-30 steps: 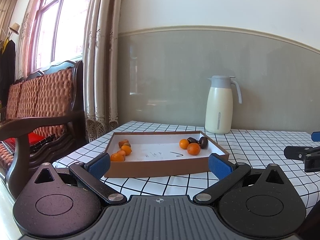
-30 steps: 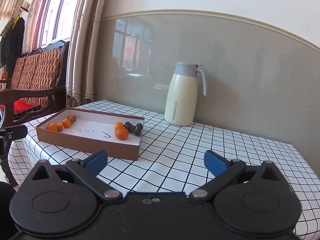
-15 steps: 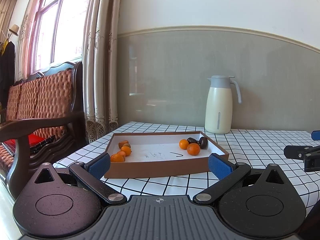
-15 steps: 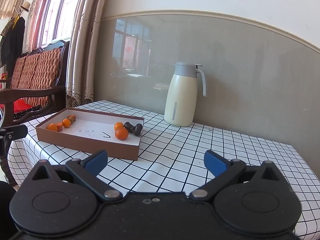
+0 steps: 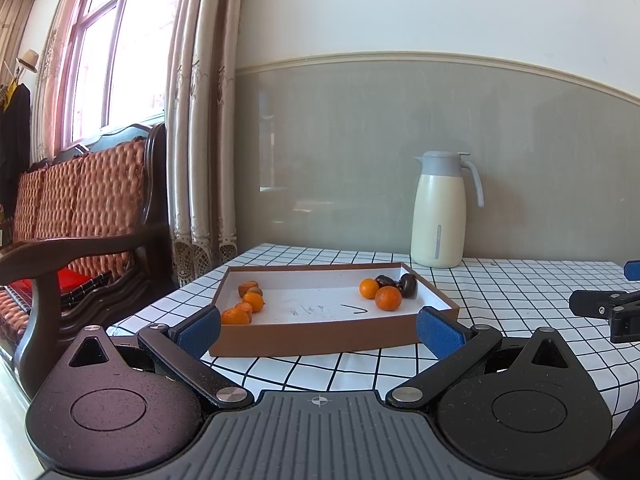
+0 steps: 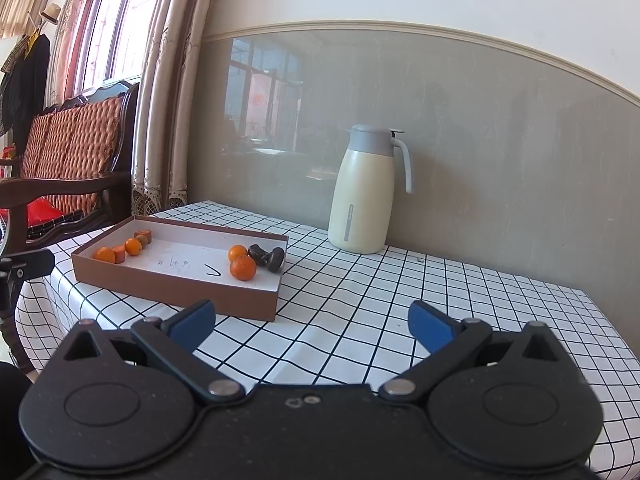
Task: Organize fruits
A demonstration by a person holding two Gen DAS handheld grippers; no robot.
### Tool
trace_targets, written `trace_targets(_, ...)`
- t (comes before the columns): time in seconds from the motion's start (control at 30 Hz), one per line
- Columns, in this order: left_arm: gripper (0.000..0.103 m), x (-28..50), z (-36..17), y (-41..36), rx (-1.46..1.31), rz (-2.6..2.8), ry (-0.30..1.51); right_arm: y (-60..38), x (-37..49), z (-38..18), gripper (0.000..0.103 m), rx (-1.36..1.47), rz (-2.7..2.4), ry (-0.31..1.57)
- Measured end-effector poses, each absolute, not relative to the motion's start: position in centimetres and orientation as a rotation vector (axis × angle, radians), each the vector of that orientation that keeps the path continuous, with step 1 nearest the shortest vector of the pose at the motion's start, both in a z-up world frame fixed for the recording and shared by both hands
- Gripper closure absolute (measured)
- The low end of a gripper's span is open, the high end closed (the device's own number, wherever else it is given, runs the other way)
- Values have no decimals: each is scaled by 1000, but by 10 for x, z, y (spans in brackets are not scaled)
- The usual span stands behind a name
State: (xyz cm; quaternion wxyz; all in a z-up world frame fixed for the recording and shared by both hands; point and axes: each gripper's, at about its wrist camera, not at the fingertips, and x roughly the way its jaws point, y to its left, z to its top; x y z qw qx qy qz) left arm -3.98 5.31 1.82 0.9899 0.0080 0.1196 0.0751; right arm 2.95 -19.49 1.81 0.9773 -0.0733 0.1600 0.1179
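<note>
Fruits (image 5: pixel 387 298) lie in two clusters at opposite ends of the box (image 5: pixel 320 332), sorting unsettled; left gripper (image 5: pixel 319 330) and right gripper (image 6: pixel 312 320) gape, grasping nothing.

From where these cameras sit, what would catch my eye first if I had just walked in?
Probably the shallow brown tray on the checked tablecloth, with small orange fruits at its left end and two more beside dark fruits at its right end. Behind it a cream jug stands upright by the grey wall. Up close, the left gripper and right gripper both gape open, empty.
</note>
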Motion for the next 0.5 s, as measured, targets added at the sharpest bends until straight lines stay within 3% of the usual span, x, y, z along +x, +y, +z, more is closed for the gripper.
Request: trace_targets(0.5, 0, -43, 18, 50, 27, 146, 220, -195, 30, 18, 6, -148, 238, 322)
